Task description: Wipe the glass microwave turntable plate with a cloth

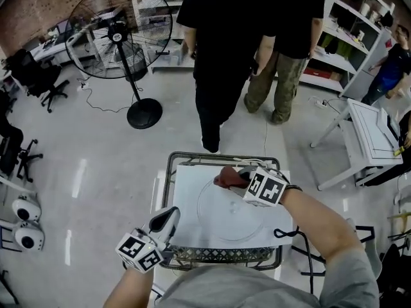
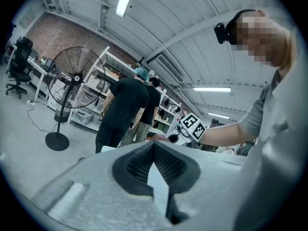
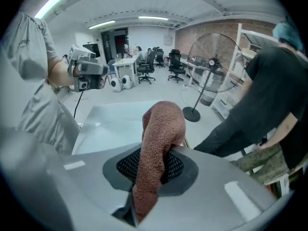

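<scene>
The clear glass turntable plate [image 1: 225,222] lies flat on a white board [image 1: 186,197] on top of a wire cart [image 1: 218,256]. My right gripper [image 1: 243,176] [image 3: 154,153] is over the plate's far edge, shut on a reddish-brown cloth [image 1: 227,178] [image 3: 161,124] that bulges out past the jaws. My left gripper [image 1: 172,213] [image 2: 154,150] rests at the board's near left edge, beside the plate. Its jaws meet at the tips with nothing held. In the right gripper view the board [image 3: 110,124] shows pale beyond the cloth, and the plate is hard to make out.
Two people stand just beyond the cart, one in black [image 1: 221,56] and one in camouflage trousers [image 1: 289,56]. A pedestal fan [image 1: 122,37] stands far left, a white table [image 1: 366,133] at right. A black cable [image 1: 289,233] hangs at the cart's right side.
</scene>
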{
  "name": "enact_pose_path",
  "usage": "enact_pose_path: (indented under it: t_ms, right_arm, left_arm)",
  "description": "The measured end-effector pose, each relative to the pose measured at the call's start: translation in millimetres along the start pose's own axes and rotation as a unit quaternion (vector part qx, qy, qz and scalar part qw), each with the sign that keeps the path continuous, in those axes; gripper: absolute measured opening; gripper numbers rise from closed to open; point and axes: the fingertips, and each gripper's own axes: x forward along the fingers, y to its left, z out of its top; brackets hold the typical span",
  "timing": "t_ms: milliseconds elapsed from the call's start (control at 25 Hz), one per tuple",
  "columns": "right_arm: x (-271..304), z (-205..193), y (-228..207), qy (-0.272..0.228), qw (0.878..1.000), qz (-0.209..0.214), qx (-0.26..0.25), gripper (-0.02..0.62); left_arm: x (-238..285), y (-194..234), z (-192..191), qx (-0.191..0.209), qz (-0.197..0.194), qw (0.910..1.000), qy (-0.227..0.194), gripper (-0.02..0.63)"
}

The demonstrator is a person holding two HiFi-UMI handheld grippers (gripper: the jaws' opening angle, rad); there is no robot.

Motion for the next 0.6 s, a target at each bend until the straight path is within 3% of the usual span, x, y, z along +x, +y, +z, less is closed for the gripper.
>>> enact_pose_path:
  t_ms: [240, 400, 600]
  right_arm:
    - [53, 64, 34, 0.003, 0.997, 0.038, -0.067, 0.064]
    - [68, 60, 39, 0.023, 0.995, 0.048, -0.086, 0.064]
    - [65, 58, 38, 0.027, 0.996, 0.050, -0.074, 0.064]
  left_arm:
    - [-27, 21, 1, -0.003, 0.013, 0.9999, -0.008, 0.000]
    - [-35, 24, -1, -0.009, 0.024, 0.9996, -0.010, 0.000]
    - [-40, 29, 1, -0.012, 0.025, 0.9996, -0.006, 0.000]
